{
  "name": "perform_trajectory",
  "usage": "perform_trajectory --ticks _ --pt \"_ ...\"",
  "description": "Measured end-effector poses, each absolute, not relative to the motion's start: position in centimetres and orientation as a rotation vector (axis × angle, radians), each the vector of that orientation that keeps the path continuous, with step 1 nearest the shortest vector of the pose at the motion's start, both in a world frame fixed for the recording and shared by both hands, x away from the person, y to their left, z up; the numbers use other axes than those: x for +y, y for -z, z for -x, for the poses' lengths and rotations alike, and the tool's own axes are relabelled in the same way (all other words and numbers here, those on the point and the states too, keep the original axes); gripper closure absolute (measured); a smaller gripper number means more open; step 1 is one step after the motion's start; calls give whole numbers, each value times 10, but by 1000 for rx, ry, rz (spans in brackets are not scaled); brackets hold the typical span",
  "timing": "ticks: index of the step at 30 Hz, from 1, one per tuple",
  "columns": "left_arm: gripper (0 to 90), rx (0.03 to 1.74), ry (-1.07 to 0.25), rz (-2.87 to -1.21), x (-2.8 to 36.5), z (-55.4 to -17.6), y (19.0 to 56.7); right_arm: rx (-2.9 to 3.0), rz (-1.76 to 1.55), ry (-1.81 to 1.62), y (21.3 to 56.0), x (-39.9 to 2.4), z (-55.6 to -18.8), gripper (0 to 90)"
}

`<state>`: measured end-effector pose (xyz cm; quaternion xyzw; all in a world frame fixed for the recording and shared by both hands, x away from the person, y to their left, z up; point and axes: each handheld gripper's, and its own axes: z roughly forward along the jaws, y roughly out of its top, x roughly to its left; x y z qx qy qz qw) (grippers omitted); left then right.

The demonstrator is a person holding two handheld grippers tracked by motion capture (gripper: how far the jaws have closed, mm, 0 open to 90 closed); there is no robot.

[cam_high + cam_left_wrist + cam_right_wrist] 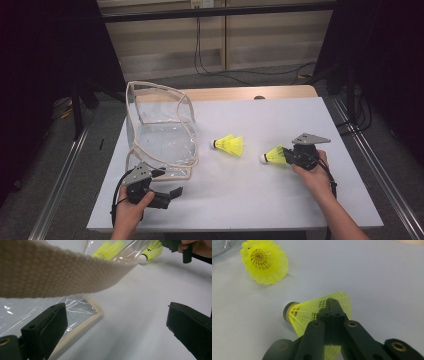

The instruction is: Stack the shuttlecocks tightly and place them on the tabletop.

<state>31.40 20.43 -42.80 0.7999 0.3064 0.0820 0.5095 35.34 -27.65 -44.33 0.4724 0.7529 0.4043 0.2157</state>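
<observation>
A clear plastic bag (161, 142) with beige webbing trim stands open at the table's left. My left gripper (167, 182) is open just in front of the bag's lower trim. In the left gripper view, the bag's beige strap (50, 275) crosses above the wide-apart jaws of that gripper (117, 322), with nothing gripped. A yellow shuttlecock (231, 145) (264, 262) lies on its side mid-table. My right gripper (286, 155) (332, 302) is shut on the mesh skirt of a second yellow shuttlecock (273, 155) (305, 312), whose cork points left, low over the table.
The white table (280, 200) has bare surface in front of and behind the shuttlecocks. A wooden strip (240, 93) runs along its far edge. Metal rails (65, 165) flank both sides, and cables (225, 72) lie on the floor beyond.
</observation>
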Motion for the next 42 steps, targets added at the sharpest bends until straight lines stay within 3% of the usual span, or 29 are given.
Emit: perform_trajectory --ticks 42 --pt "36 733 -201 -1927 204 -313 427 2041 -1315 -1113 429 -295 -347 900"
